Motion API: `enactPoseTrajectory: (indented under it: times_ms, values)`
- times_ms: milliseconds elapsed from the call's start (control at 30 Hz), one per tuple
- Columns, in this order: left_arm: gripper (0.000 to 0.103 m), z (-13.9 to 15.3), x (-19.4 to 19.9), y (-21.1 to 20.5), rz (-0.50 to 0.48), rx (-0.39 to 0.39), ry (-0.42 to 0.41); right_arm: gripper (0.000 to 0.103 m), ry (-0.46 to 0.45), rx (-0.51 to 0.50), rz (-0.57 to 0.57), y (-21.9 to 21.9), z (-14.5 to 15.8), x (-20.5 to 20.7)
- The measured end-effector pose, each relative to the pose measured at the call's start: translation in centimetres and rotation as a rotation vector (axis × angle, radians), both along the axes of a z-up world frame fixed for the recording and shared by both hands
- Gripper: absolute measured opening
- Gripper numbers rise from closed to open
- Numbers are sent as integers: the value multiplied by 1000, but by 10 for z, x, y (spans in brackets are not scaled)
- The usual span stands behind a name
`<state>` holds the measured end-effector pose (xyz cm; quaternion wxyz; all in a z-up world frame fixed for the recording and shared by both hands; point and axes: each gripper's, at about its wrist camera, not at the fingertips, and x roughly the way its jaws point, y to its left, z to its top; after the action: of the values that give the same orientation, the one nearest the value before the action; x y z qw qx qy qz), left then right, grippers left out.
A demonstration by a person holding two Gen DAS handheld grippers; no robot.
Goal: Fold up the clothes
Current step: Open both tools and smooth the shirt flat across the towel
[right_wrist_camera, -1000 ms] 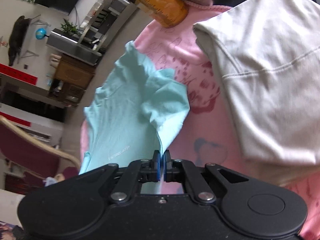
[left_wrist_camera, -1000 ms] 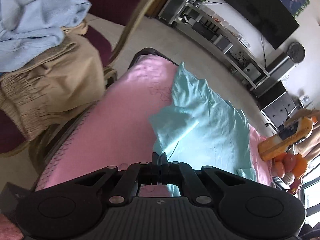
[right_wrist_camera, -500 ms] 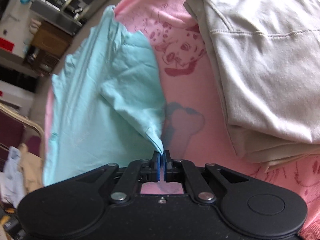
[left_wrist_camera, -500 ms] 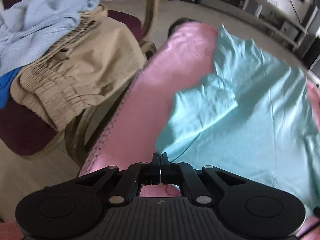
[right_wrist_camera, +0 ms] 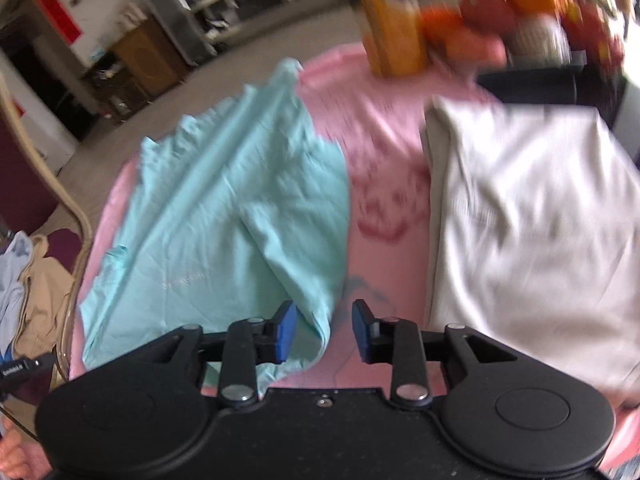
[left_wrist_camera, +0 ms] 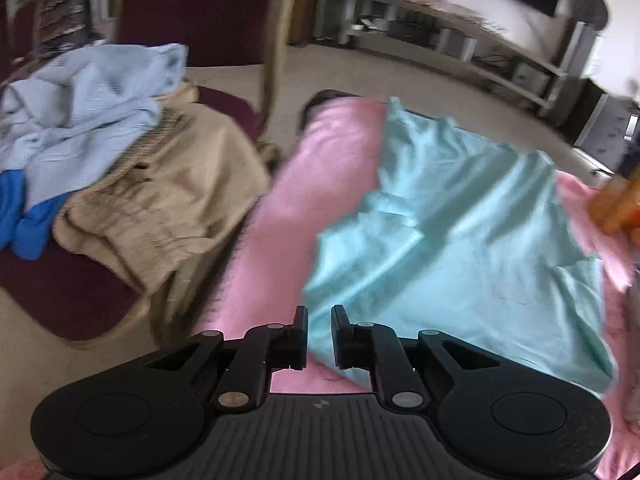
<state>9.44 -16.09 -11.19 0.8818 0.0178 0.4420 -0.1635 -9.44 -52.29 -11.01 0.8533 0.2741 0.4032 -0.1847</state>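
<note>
A light teal garment (left_wrist_camera: 460, 240) lies spread on the pink cloth-covered table (left_wrist_camera: 280, 216), with one side folded over. It also shows in the right wrist view (right_wrist_camera: 224, 216). My left gripper (left_wrist_camera: 320, 332) is open at the garment's near left corner, the cloth lying loose between its fingers. My right gripper (right_wrist_camera: 324, 332) is open at the near right corner; the cloth edge lies between its blue pads (right_wrist_camera: 286, 332), not held.
A folded off-white garment (right_wrist_camera: 520, 220) lies on the table's right. An orange bottle (right_wrist_camera: 392, 20) and fruit (right_wrist_camera: 500, 16) stand at the far edge. A chair on the left holds tan (left_wrist_camera: 160, 200) and light blue (left_wrist_camera: 88, 96) clothes.
Both grippers were shut on the teal garment's corners, carrying them toward me. Now both have opened and the garment lies released on the table.
</note>
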Motion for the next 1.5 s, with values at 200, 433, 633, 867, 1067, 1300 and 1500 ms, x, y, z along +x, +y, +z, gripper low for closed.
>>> enactPoseTrajectory:
  times_ms: [200,433,633,867,1067,1300,1500]
  values:
    - [12,-21,4,-42,-97,61,24,33,-64,-103,67,6,2,23]
    - [12,-49,10,-64,-146,94,58,19,1,-9,241,27,-42,64]
    - [12,-64,6,-68,-179,165,69,19,59,-53,395,56,-62,80]
    - [15,-65,-19,-65,-263,295,52,18,188,-166,432,69,-76,68]
    - [14,-45,-27,-45,-247,213,66,19,217,-141,344,53,-63,35]
    - [16,-28,-18,-61,-237,171,-38,26,-14,-138,242,29,-31,29]
    - [17,-45,0,-80,-253,181,7,40,-82,-130,192,17,-27,47]
